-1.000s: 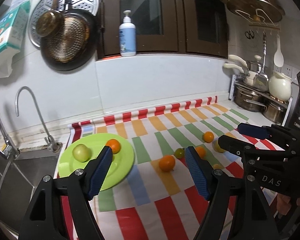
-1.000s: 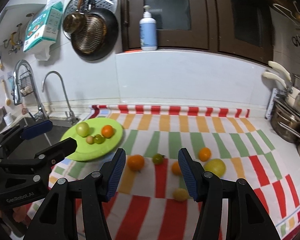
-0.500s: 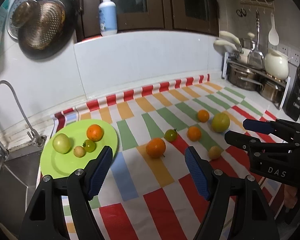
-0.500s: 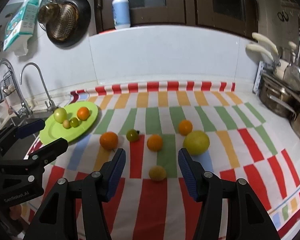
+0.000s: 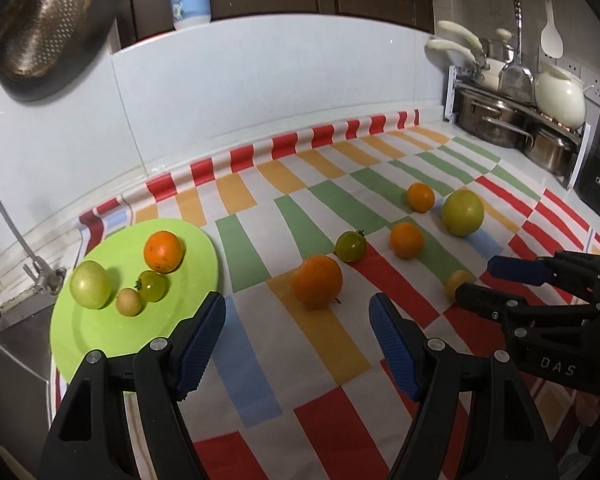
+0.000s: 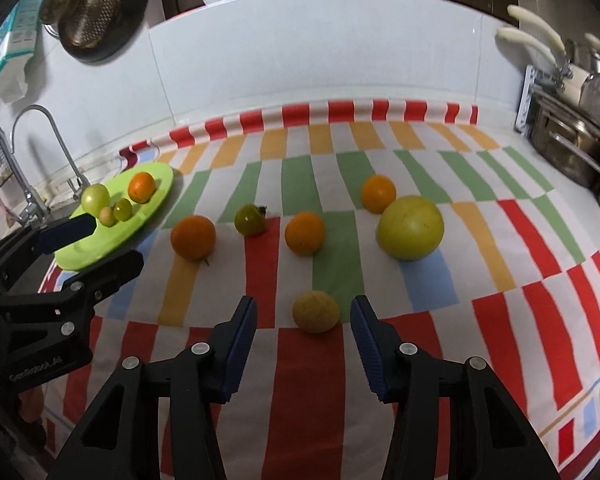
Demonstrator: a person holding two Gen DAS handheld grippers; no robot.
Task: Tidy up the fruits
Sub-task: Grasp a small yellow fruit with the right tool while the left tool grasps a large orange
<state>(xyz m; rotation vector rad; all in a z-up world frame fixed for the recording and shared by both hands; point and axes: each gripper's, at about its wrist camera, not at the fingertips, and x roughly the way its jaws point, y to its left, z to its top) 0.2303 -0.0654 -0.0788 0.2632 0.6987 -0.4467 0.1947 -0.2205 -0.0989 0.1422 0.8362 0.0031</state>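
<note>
Blue-padded jaws of the right gripper (image 6: pixel 303 320) are seen closing, with a small yellow fruit (image 6: pixel 315 311) just ahead between the tips, apparently untouched. The left gripper (image 5: pixel 298 318) is held open and empty; an orange (image 5: pixel 317 281) lies at its 12 o'clock. At 10 o'clock, four fruits are gathered on the green plate (image 5: pixel 100 336).

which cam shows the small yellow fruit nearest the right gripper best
The right wrist view. There the small yellow fruit lies whole and unobstructed on the striped cloth, just ahead of the closing right gripper, which does not touch it. The left wrist view shows it only partly, small and tucked behind that gripper's finger.
</note>
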